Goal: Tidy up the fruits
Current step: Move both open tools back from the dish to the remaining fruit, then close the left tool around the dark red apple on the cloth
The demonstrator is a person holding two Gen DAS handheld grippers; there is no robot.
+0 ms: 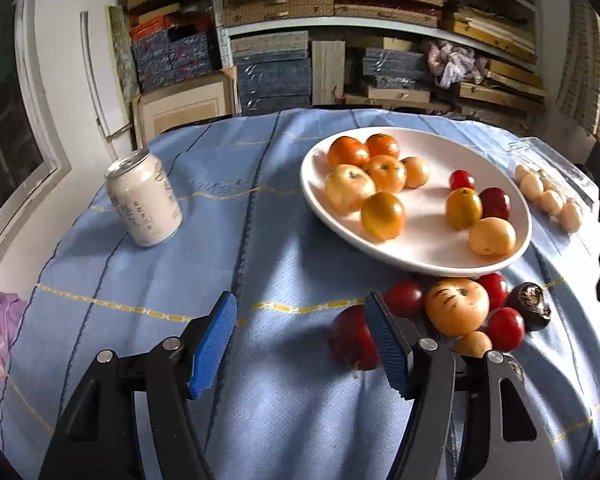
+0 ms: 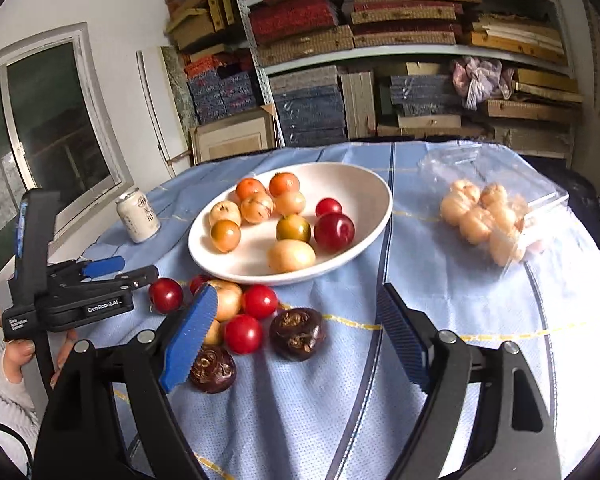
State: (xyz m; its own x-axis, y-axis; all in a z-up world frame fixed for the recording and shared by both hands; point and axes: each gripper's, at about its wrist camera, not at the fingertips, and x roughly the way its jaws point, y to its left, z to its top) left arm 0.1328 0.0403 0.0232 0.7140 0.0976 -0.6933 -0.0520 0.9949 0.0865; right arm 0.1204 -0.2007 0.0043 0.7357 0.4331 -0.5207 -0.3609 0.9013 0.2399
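Observation:
A white plate holds several orange, yellow and red fruits. In front of it on the blue cloth lies a loose pile: a pale orange fruit, red fruits and dark brown ones. My left gripper is open and empty, its right finger just left of the pile; it also shows in the right wrist view. My right gripper is open and empty, with a dark brown fruit at its left finger.
A white drink can stands left of the plate. A clear plastic box with pale round fruits lies right of it. Shelves of stacked boxes stand behind the table, a window at the left.

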